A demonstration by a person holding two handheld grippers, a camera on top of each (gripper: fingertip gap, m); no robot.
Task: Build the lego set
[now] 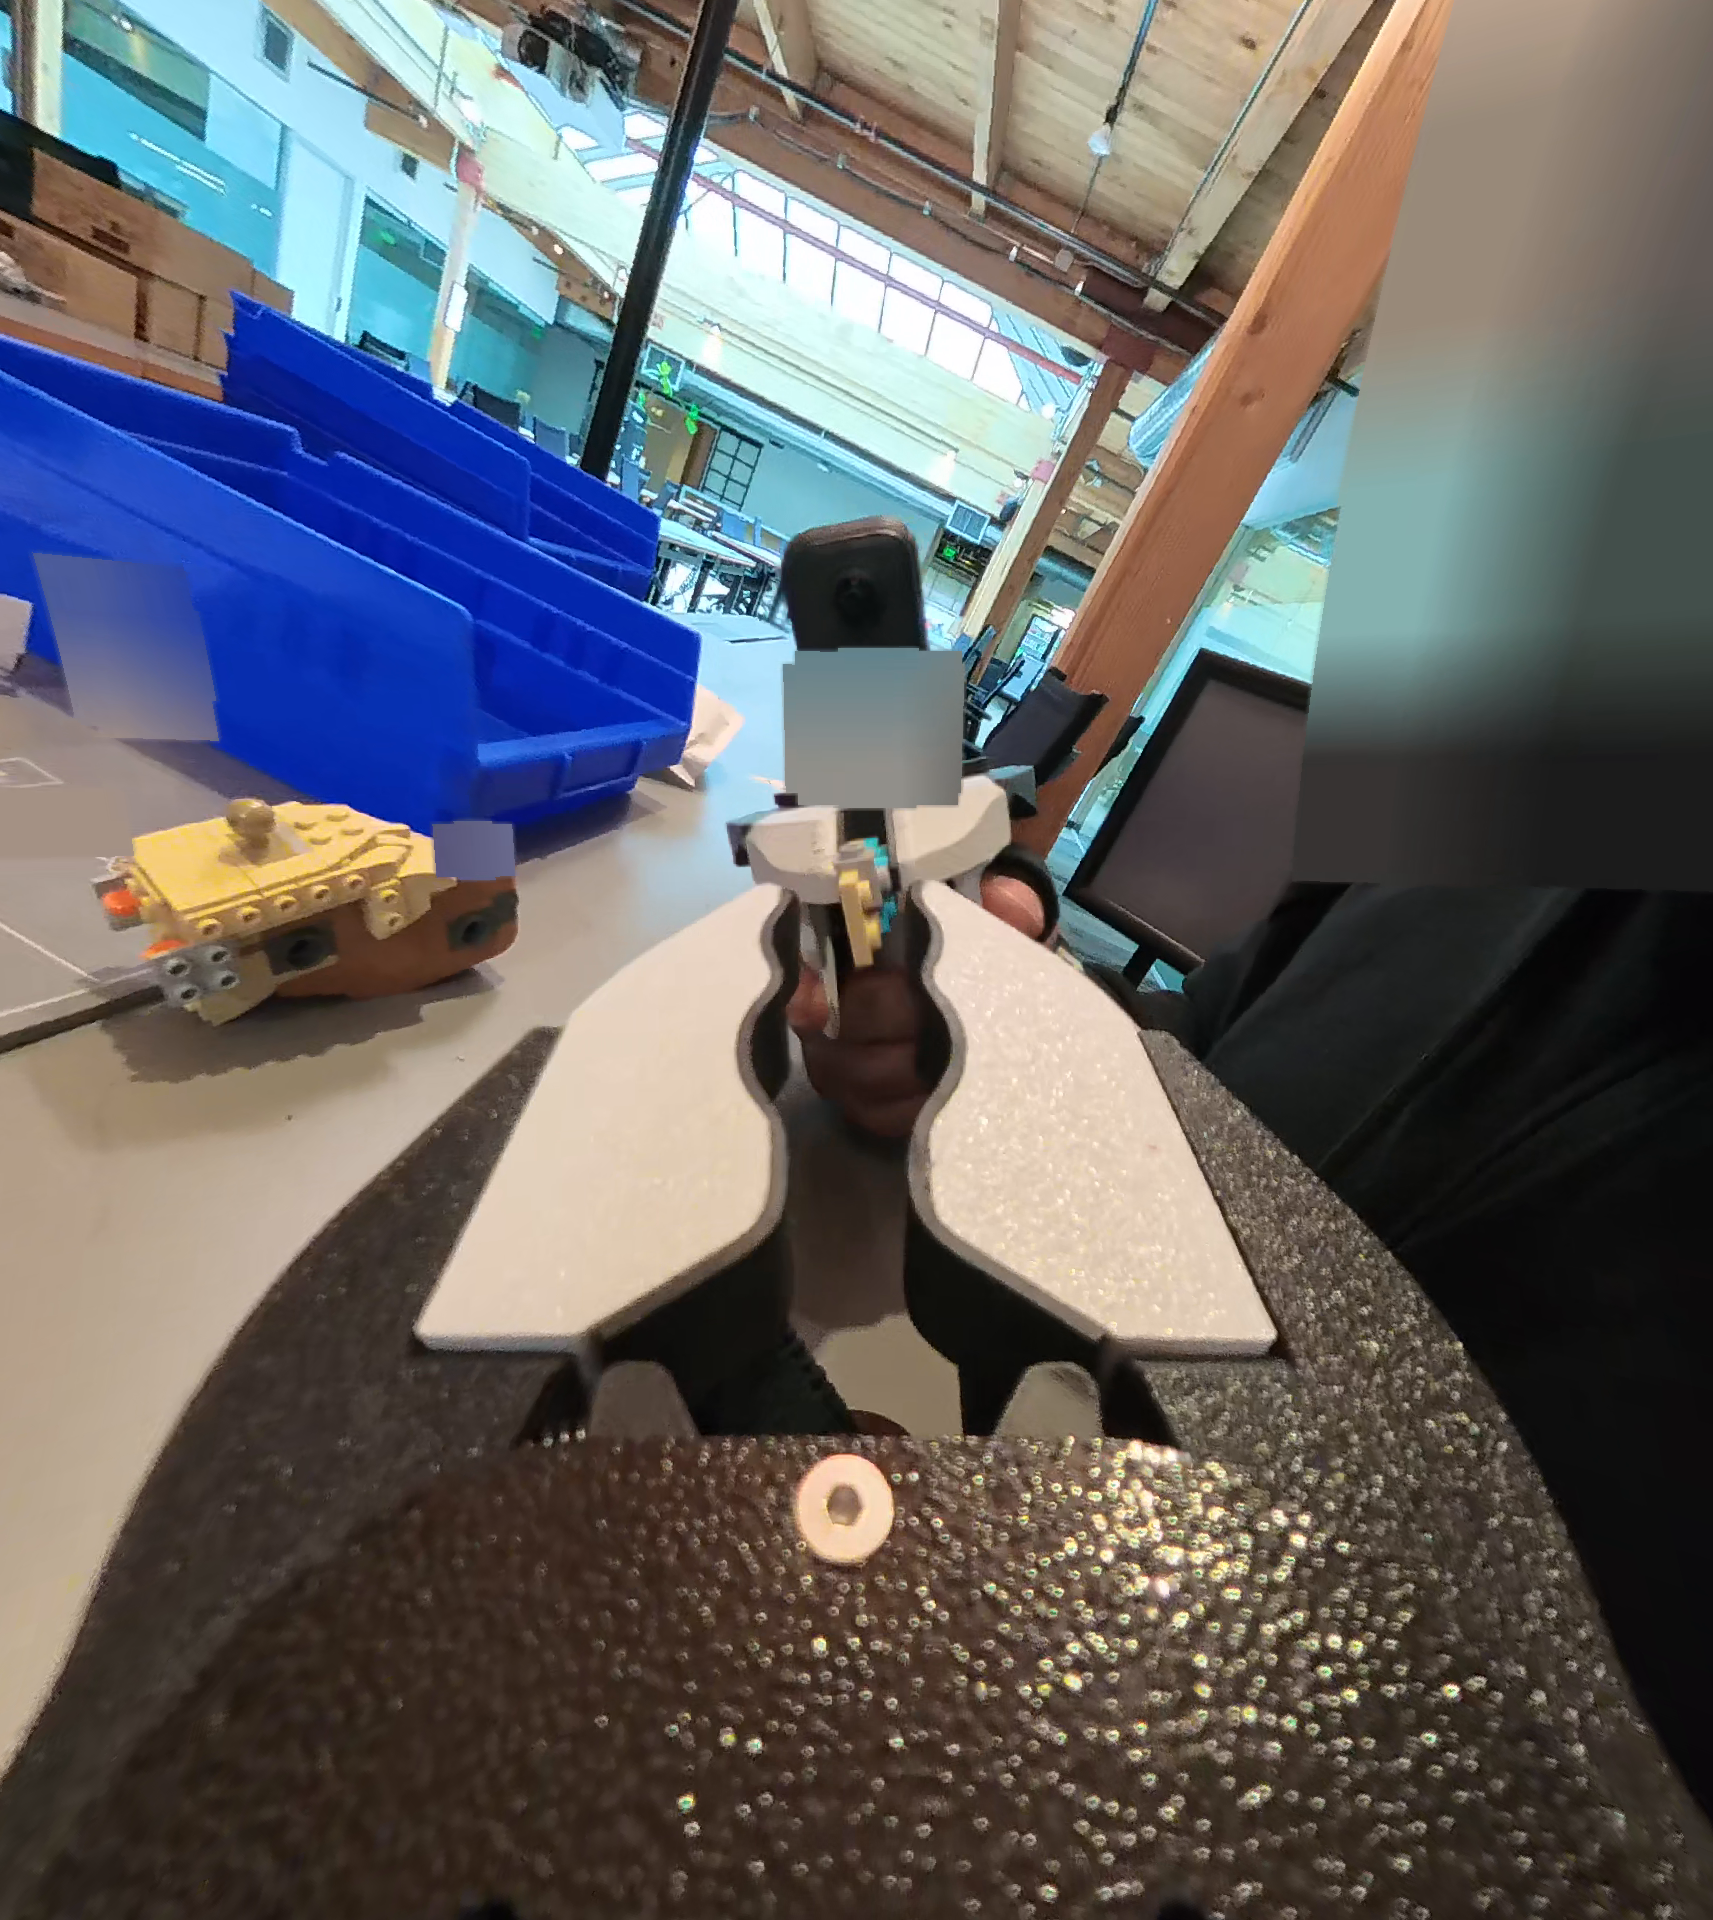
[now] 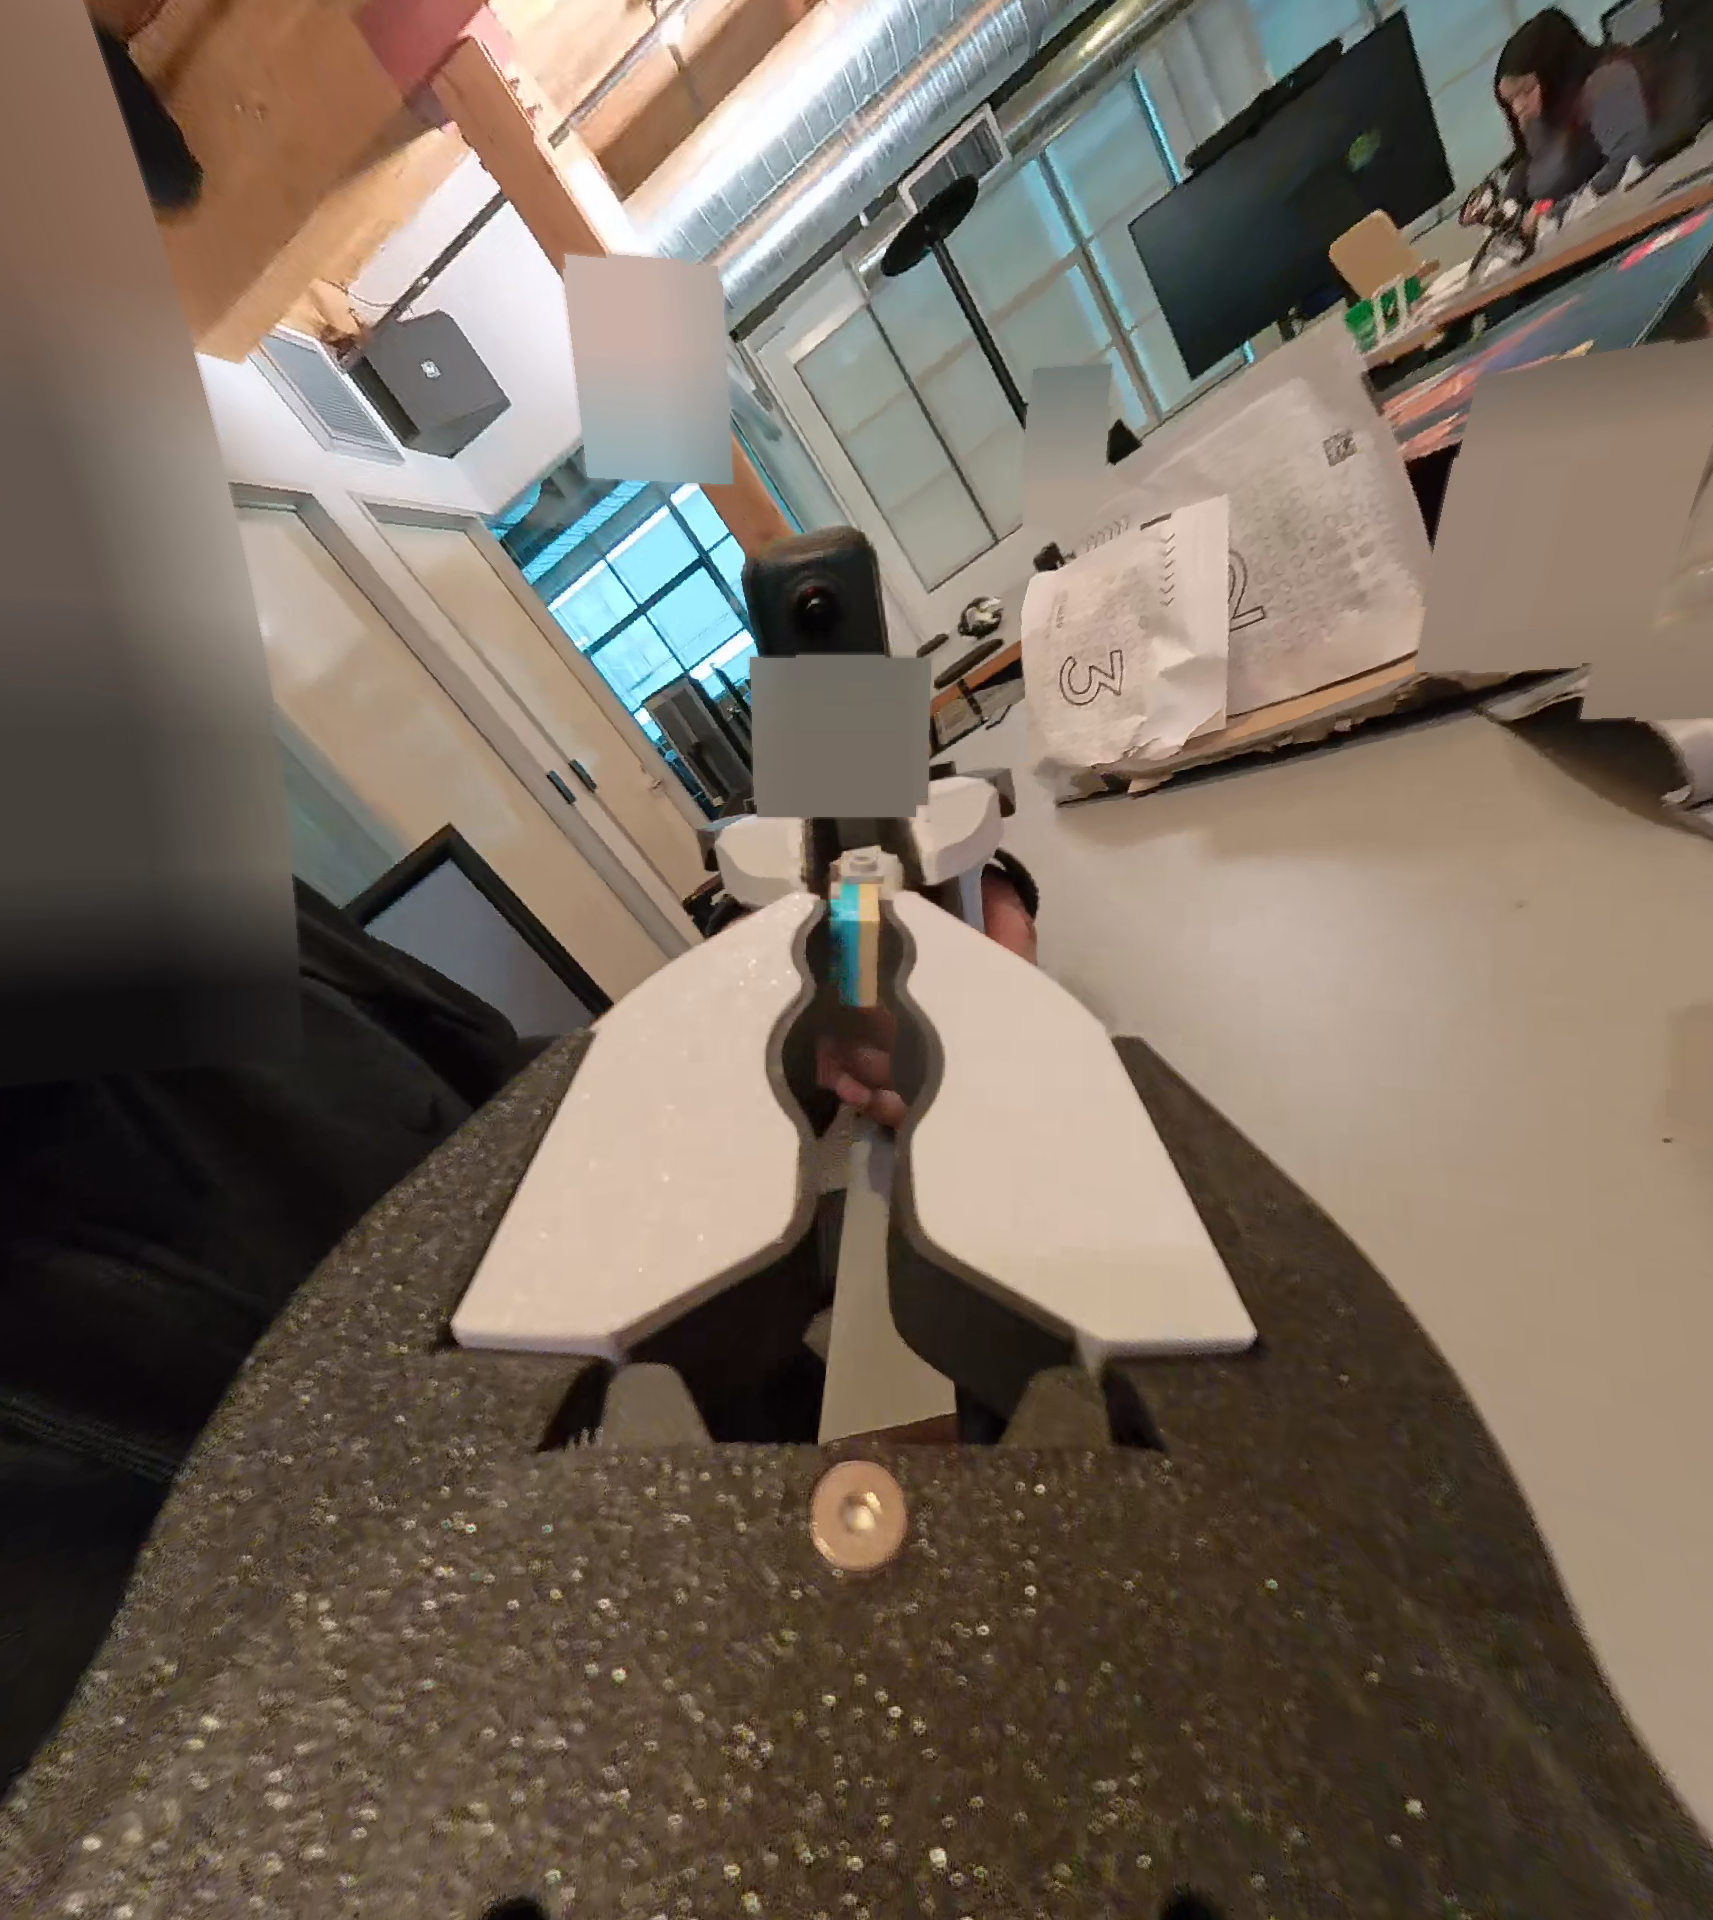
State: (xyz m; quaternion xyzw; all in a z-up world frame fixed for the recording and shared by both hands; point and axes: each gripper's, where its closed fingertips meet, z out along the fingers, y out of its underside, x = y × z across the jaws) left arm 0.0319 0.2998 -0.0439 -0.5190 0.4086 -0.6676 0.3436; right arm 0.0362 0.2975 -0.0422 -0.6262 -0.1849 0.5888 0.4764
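Two handheld grippers face each other tip to tip above a grey table (image 1: 208, 1195), raised off its surface. Between them is a small stack of lego plates (image 2: 855, 940), turquoise and tan with a grey stud piece on top. The right gripper (image 2: 855, 935) has its white fingers (image 2: 1018, 1143) closed on this stack, pinching it at the tips. In the left wrist view the same stack (image 1: 862, 904) shows edge-on, yellow and turquoise, at the far gripper's tips. The left gripper (image 1: 852, 914) has its fingers (image 1: 644, 1122) spread a little, with a gap between the tips; the stack sits just at that gap, and whether the tips touch it cannot be told. A hand (image 1: 867, 1049) shows behind the stack, holding the right gripper's handle.

To the left of the stack in the left wrist view, a partly built lego model (image 1: 301, 904), tan on top and brown below, rests on the table. Blue plastic bins (image 1: 395, 623) stand behind the model. In the right wrist view, printed paper bags (image 2: 1132, 644) lie on the table to the right of the stack.
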